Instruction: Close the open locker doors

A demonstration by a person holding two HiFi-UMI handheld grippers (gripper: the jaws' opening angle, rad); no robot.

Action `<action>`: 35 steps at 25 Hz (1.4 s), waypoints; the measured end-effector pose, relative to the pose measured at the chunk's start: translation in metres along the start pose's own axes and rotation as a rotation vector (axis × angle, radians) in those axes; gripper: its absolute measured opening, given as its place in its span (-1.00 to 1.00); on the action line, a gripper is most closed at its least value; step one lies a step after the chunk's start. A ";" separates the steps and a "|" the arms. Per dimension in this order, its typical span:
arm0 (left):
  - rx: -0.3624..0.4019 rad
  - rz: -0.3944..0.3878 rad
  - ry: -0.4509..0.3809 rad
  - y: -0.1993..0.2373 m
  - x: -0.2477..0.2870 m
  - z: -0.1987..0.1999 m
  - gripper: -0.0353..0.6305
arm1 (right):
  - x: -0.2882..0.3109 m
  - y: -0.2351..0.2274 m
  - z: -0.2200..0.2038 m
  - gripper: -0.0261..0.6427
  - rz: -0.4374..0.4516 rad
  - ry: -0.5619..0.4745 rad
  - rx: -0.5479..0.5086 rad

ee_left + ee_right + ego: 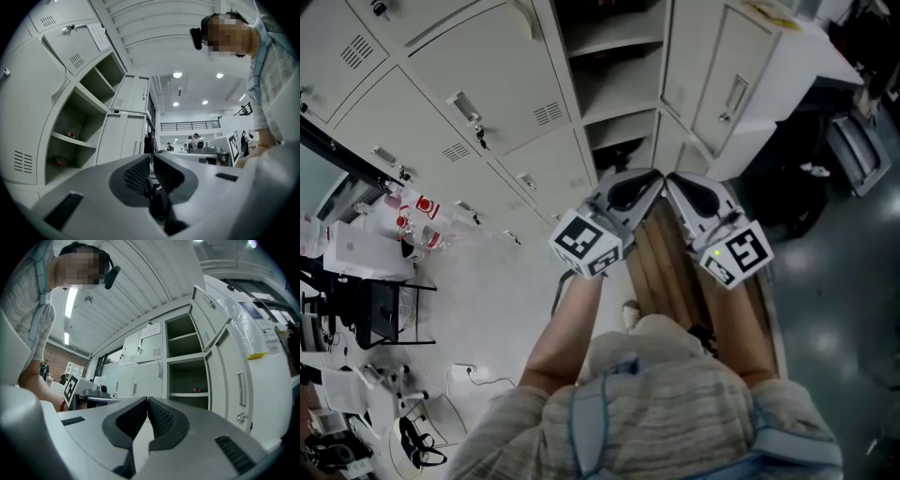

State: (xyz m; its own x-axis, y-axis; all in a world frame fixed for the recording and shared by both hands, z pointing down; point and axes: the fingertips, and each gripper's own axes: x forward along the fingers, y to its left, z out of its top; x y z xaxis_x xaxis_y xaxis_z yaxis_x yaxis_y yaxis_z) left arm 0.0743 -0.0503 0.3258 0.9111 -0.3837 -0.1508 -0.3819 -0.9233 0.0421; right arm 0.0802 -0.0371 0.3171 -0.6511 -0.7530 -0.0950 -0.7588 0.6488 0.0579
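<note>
The grey locker bank has one column of open compartments (619, 84) with bare shelves. Its doors (733, 94) stand swung out to the right of it. My left gripper (645, 180) and right gripper (677, 180) are held side by side just in front of the lowest open compartments, tips close together, both shut with nothing between the jaws. The left gripper view has its shut gripper (151, 157) low in the middle, the open compartments (70, 126) at left and the open doors (125, 133) beyond. From the right gripper (146, 401), the compartments (187, 359) and the open doors (234, 376) show.
Closed lockers (478, 103) fill the wall to the left. A desk with bags (414, 217) and clutter stands at far left. A wooden slatted bench (670, 267) lies under my arms. Dark equipment (858, 150) sits at right. People stand far off (193, 140).
</note>
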 end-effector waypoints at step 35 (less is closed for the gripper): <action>-0.084 -0.367 0.128 0.055 0.155 -0.068 -0.82 | -0.035 -0.213 -0.072 -0.72 -0.454 0.239 0.066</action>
State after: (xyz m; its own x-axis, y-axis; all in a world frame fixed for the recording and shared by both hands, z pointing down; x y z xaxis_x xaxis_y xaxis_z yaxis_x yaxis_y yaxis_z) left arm 0.2048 -0.1618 0.3715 0.9987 -0.0227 -0.0467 -0.0184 -0.9958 0.0893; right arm 0.2633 -0.1565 0.3798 -0.2481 -0.9594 0.1339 -0.9682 0.2503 -0.0003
